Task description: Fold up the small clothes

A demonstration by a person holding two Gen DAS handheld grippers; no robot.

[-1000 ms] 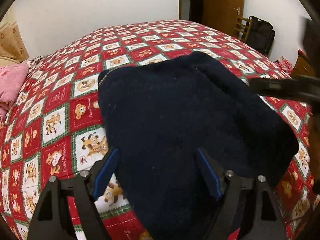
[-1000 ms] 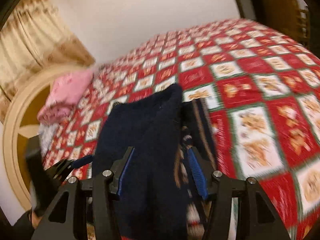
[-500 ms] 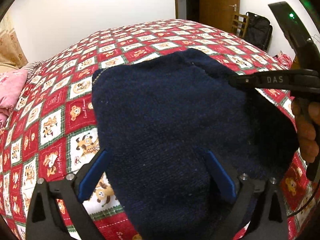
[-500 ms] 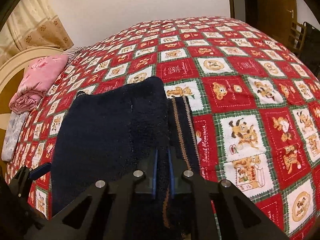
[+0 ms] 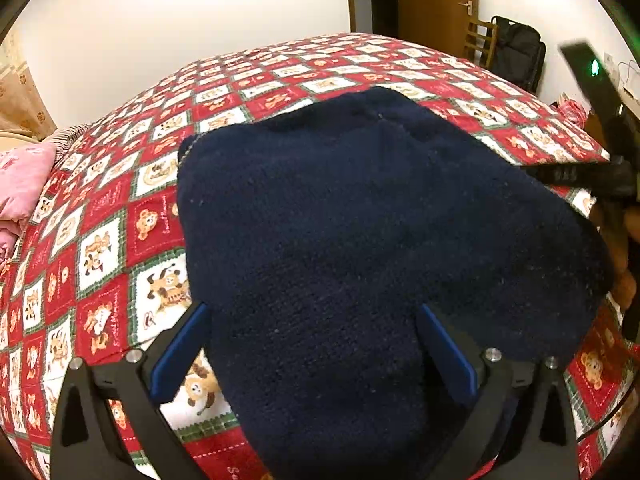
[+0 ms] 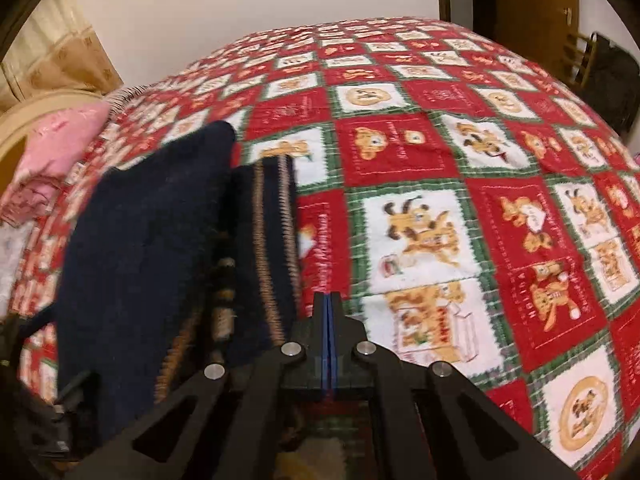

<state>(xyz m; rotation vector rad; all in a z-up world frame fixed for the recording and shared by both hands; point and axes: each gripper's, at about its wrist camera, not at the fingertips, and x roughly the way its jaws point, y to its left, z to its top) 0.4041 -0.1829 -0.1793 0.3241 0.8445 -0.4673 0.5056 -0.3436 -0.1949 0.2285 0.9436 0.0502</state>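
Observation:
A dark navy knitted garment (image 5: 360,232) lies folded on the red patterned bedspread (image 5: 120,216). My left gripper (image 5: 312,344) is open, its blue-padded fingers straddling the garment's near end. In the right wrist view the garment (image 6: 144,248) lies left of my right gripper (image 6: 328,308), with tan-striped trim (image 6: 272,240) showing along its edge. The right gripper is shut with its pads together, and nothing shows between them. It sits just off the garment's right edge, over the bedspread (image 6: 460,200). The right gripper's body (image 5: 592,176) shows at the right in the left wrist view.
A pink pillow (image 5: 20,188) lies at the bed's left side, also in the right wrist view (image 6: 52,148). A wooden door (image 5: 436,4), a chair and a black bag (image 5: 516,56) stand beyond the bed's far right. White wall behind.
My right gripper closed from open over the garment's edge, then moved right, off the garment. My left gripper stayed open astride the garment's near end.

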